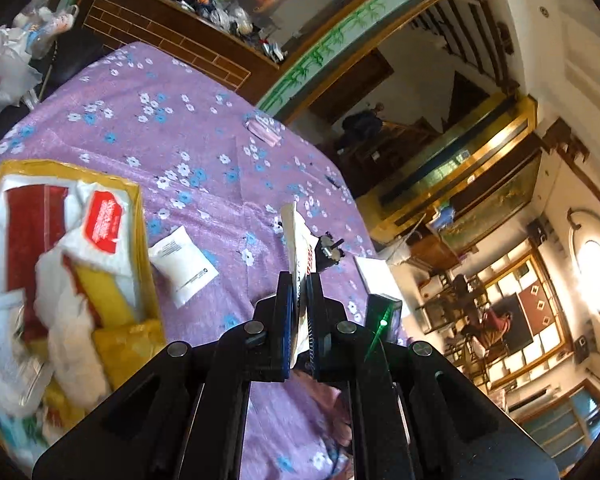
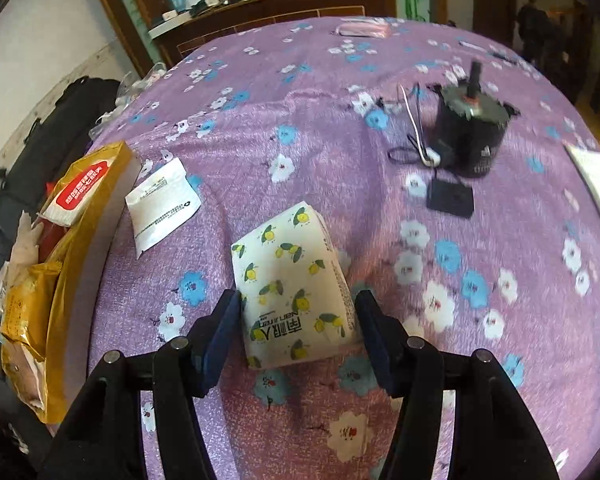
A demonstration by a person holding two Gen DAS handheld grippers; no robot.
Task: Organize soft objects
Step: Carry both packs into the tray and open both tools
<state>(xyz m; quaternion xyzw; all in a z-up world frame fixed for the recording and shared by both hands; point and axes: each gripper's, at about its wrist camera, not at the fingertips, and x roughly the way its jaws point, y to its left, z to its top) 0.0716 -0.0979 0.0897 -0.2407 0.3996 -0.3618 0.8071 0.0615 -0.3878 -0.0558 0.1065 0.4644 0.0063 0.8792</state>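
Tissue pack point(image 2: 296, 280) between parted right tongs point(image 2: 298, 320), left tongs point(image 1: 300, 292) pinching flat packet point(image 1: 298, 236)

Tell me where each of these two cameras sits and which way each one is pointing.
Left wrist: on the left hand-held gripper, looking across the purple floral tablecloth toward the room beyond; its shut fingers pinch a thin packet.
Right wrist: on the right hand-held gripper, angled down at the cloth; open fingers flank a lemon-print tissue pack.
Shared: the tablecloth, white sachet, yellow bag.
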